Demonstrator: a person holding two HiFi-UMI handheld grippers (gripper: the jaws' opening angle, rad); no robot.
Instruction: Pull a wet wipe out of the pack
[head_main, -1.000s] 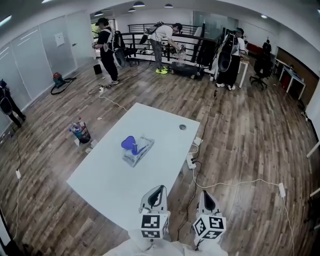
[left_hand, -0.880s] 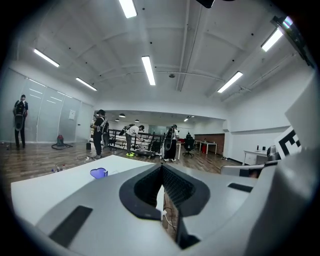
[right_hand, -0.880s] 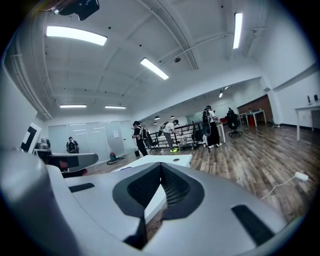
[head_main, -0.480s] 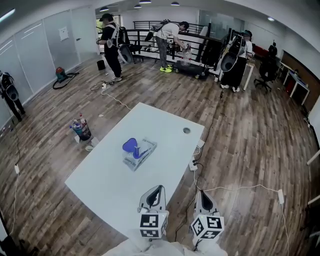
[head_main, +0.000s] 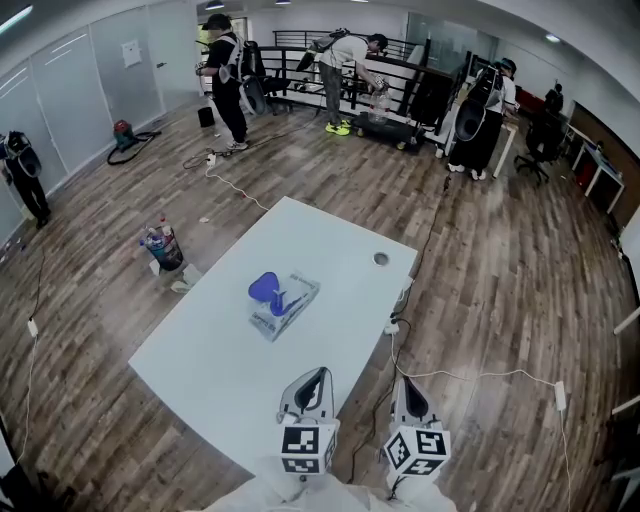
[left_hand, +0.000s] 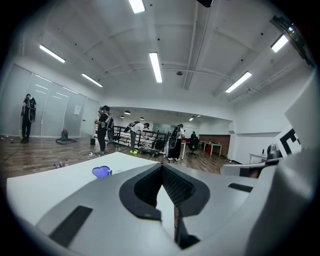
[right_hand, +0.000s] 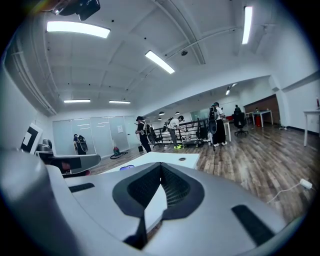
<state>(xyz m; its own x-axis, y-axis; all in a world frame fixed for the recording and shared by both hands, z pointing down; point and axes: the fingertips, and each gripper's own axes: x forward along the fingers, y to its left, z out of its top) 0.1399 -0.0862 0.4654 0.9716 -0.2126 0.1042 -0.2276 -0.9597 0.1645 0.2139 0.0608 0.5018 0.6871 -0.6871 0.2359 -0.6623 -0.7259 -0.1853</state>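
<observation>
The wet wipe pack lies near the middle of the white table, its blue lid flipped up. My left gripper hangs over the table's near edge, shut and empty, well short of the pack. Just off the table's near right corner, above the floor, my right gripper is also shut with nothing in it. In the left gripper view only the blue lid shows, to the left of the closed left gripper. The right gripper view shows the lid small and far beyond the closed right gripper.
A round cable hole sits at the table's far right corner. A power strip with cables lies on the floor along the table's right side. Bottles stand on the floor at its left. Several people stand at the back of the room.
In the head view the table and pack have drifted slightly lower and nearer as both grippers came forward. Both stay shut and empty.
</observation>
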